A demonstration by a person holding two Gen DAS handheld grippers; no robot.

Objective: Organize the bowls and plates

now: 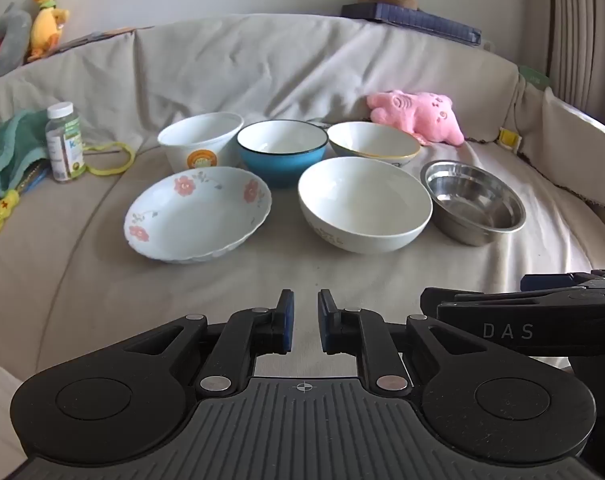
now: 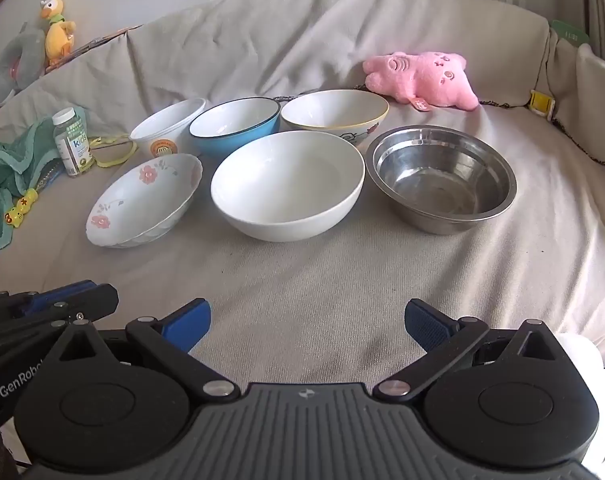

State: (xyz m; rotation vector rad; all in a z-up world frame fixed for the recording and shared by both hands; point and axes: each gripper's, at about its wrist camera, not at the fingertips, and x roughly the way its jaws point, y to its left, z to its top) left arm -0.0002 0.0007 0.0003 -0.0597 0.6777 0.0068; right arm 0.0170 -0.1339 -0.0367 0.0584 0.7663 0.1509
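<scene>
Bowls and one plate are sitting in two rows on a sofa seat (image 2: 302, 280) covered with a beige cloth, all empty and upright, none of them held. The left gripper (image 1: 305, 320) is hovering short of the front row with its fingers (image 1: 287, 318) drawn nearly together, only a narrow gap between the pads and nothing in it. The right gripper (image 2: 307, 326) is hanging beside it, its blue-padded fingers (image 2: 190, 322) spread wide over bare cloth, gripping nothing.

Nearest the grippers, the front row is running left to right: a floral plate (image 1: 196, 214), a large white bowl (image 1: 364, 204) and a steel bowl (image 1: 473, 208), the last two sitting just beside each other. Behind them, a white bowl with an orange label (image 1: 200, 140), a blue bowl (image 1: 282, 148) and a cream bowl with a yellow rim (image 1: 373, 144) are standing close together, rims almost touching.

A pink plush toy (image 1: 418, 114) is lying behind the cream bowl against the backrest. Off to the left, a small bottle (image 1: 64, 142) is standing upright next to a green cloth (image 1: 10, 148). A yellow duck toy (image 1: 46, 16) is perching on the backrest's left end.
</scene>
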